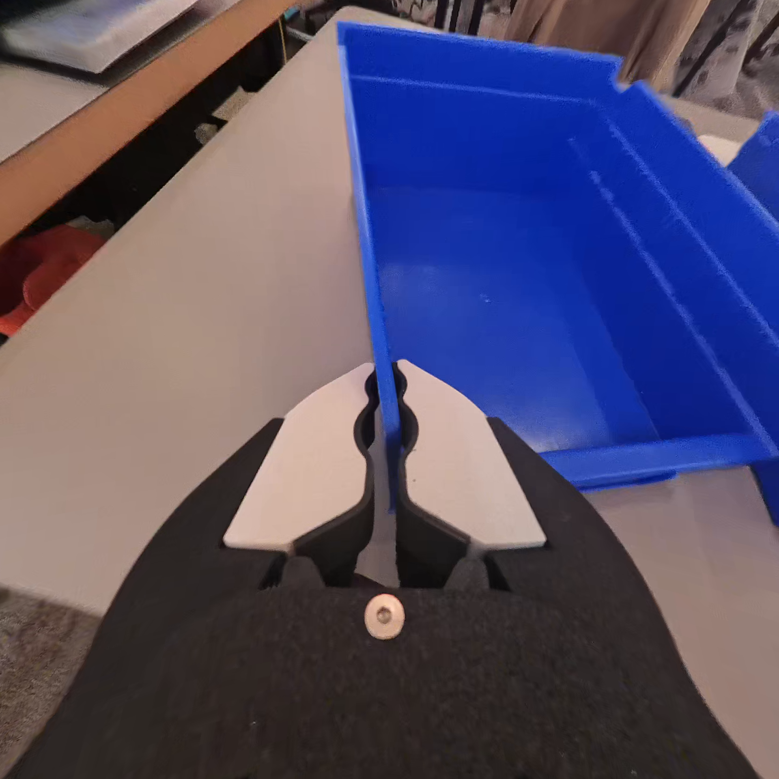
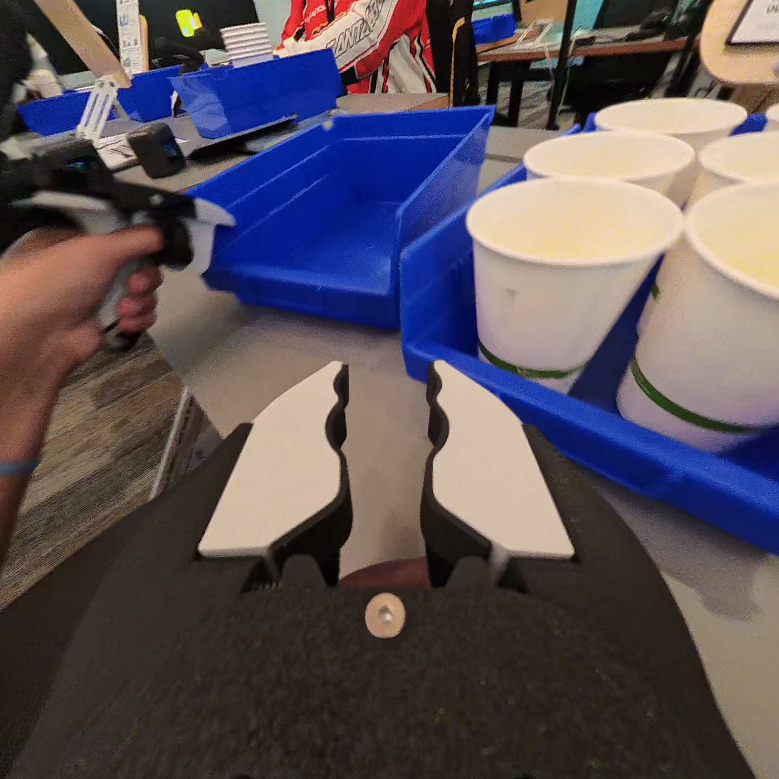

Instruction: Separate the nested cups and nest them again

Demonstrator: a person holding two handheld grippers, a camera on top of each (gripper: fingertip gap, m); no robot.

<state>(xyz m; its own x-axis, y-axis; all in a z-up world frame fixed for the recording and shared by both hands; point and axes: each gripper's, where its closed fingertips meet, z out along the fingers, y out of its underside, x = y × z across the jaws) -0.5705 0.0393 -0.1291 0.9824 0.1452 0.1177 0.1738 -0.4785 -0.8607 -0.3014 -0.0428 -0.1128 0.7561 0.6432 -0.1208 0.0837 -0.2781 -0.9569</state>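
Note:
My left gripper is shut on the left side wall of an empty blue bin, near its front corner. The right wrist view shows the same gripper clamped on that bin's wall. My right gripper is open and empty, low over the grey table, in front of the gap between the two bins. Several white paper cups with green bands stand in a second blue bin to the right.
A person's hand holds the left gripper at the left. More blue bins and a black device sit at the back of the table. A person in a red and white jacket is behind. The table's left edge drops to carpet.

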